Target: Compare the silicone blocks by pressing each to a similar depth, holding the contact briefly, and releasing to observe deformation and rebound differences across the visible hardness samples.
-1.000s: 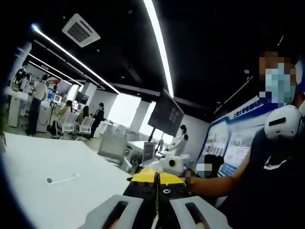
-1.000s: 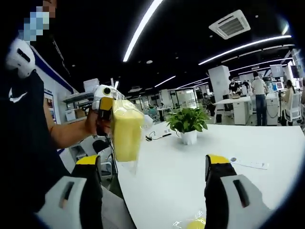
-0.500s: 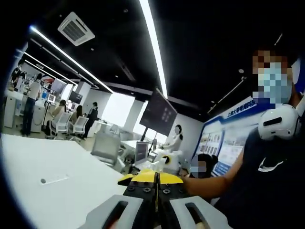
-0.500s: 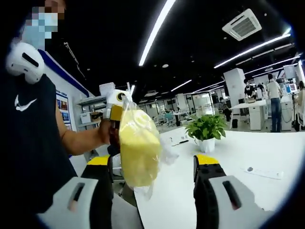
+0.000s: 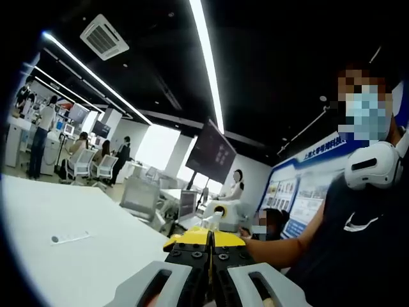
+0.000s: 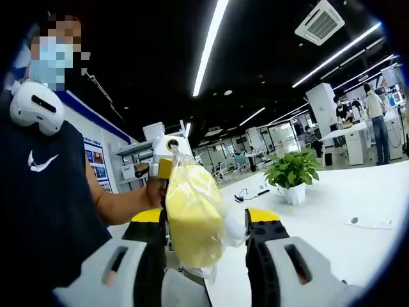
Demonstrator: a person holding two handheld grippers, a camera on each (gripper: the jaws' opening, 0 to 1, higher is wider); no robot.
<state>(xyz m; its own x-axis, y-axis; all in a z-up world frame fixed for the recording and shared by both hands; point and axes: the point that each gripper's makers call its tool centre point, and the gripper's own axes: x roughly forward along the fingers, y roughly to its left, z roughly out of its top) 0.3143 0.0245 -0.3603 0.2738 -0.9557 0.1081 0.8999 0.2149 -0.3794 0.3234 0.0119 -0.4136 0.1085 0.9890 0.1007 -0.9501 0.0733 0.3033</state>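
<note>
1. Left gripper (image 5: 209, 246) clenched tight in its own view – yellow-tipped jaws pressed together with barely a slit between, a bit of clear plastic poking up from the tips.
2. Same gripper seen in the right gripper view (image 6: 163, 167), held up in a hand (image 6: 152, 192) – gripping the top of a clear bag (image 6: 220, 220) with a yellow block (image 6: 192, 217) hanging inside.
3. Block sitting right between the jaws of the right gripper (image 6: 206, 220), up in the air over the white table (image 6: 332, 236).
4. Right gripper spread apart – left jaw at or just beside the bag, can't tell if touching; right jaw against the crinkled plastic.
5. Potted plant (image 6: 292, 174) and a flat tag (image 6: 370, 223) on the table further back.
</note>
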